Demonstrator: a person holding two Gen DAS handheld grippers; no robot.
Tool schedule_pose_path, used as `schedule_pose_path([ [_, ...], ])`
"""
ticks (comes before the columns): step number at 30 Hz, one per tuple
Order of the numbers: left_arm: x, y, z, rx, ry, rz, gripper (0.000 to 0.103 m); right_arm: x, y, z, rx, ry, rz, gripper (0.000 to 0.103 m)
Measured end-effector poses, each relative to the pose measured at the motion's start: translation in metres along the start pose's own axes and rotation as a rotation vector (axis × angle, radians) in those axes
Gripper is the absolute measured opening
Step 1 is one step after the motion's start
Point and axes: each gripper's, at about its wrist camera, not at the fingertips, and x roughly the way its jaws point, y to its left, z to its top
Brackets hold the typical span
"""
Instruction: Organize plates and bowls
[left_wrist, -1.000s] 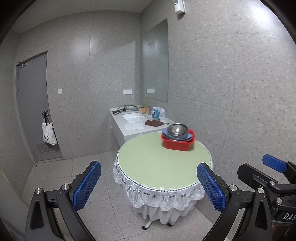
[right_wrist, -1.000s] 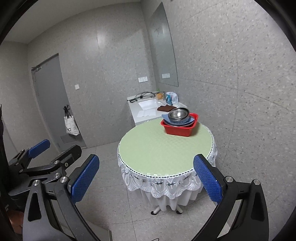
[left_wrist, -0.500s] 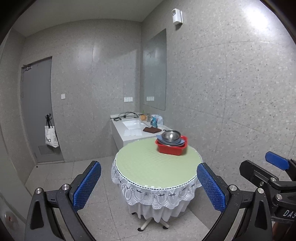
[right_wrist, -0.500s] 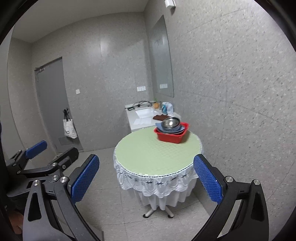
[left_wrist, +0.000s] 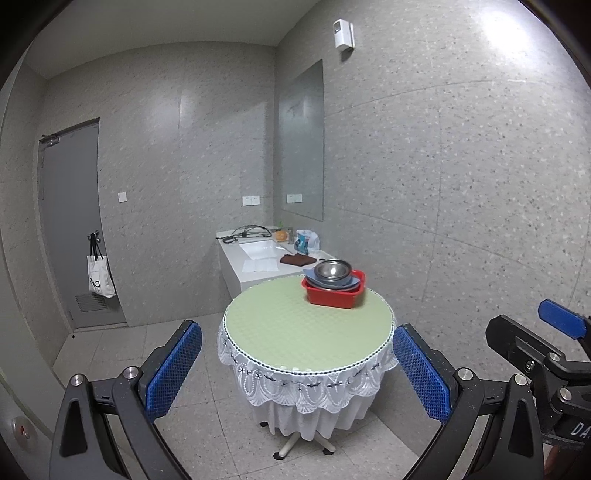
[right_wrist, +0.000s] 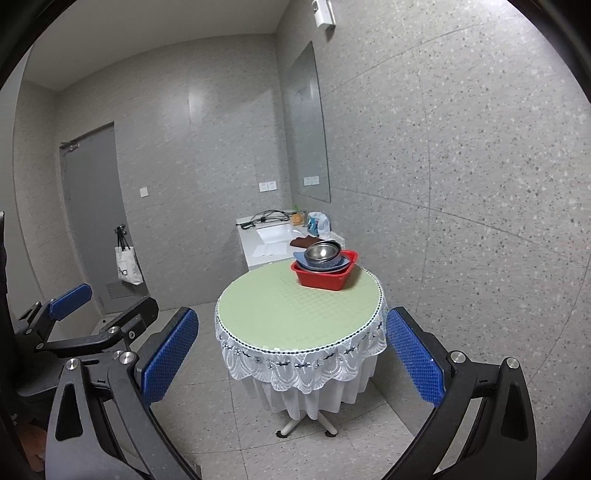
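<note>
A red basin (left_wrist: 335, 294) (right_wrist: 325, 276) stands at the far right of a round table with a green top (left_wrist: 303, 325) (right_wrist: 295, 310). Inside it lies a blue plate (left_wrist: 352, 282) (right_wrist: 341, 264) with a steel bowl (left_wrist: 332, 269) (right_wrist: 321, 253) stacked on top. My left gripper (left_wrist: 297, 373) is open and empty, well short of the table. My right gripper (right_wrist: 291, 363) is open and empty too, held beside the left one. Both are far from the basin.
A white lace cloth (left_wrist: 306, 380) hangs round the table edge. A white sink counter (left_wrist: 266, 258) with a brown cloth, cables and a bag stands behind the table. A grey door (left_wrist: 70, 221) with a hanging tote bag (left_wrist: 99, 277) is at the left. The wall is close on the right.
Both grippers have drawn back and up from the table; the table and basin look smaller and farther away. Both stay open and empty.
</note>
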Motion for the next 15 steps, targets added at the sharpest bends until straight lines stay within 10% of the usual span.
schedule_pose_path([
  [15, -0.0055, -0.0069, -0.0063, 0.005, -0.011, 0.002, 0.102, -0.0037, 0.0026, 0.0005, 0.009, -0.007, -0.011, 0.103],
])
